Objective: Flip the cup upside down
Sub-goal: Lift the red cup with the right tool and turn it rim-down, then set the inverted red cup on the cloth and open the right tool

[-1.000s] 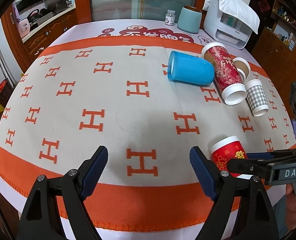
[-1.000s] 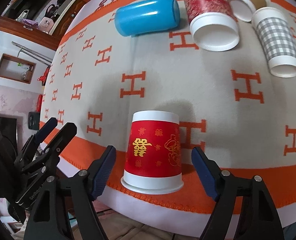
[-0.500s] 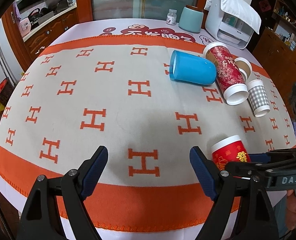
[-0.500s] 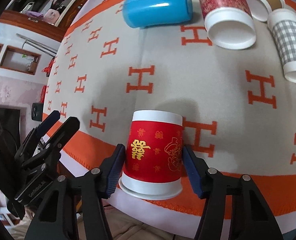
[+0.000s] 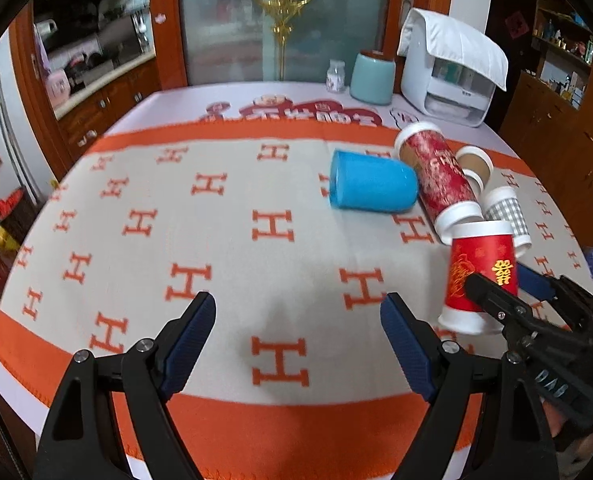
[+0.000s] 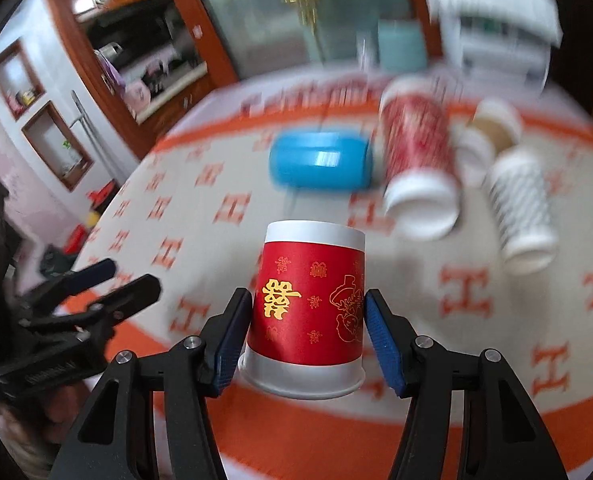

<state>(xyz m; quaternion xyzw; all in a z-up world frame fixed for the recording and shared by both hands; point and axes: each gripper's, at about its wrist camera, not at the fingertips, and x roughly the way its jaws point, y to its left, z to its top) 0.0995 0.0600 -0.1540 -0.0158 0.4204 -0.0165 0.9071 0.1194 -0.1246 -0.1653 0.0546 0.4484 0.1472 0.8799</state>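
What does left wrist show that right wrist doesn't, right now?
Left wrist only: the left gripper open over bare blanket, and the right gripper from outside.

Right wrist only: both blue pads pressed on the red paper cup with gold characters, wide rim down.

Both: that cup, the blue plastic cup lying on its side, the orange H-patterned blanket.
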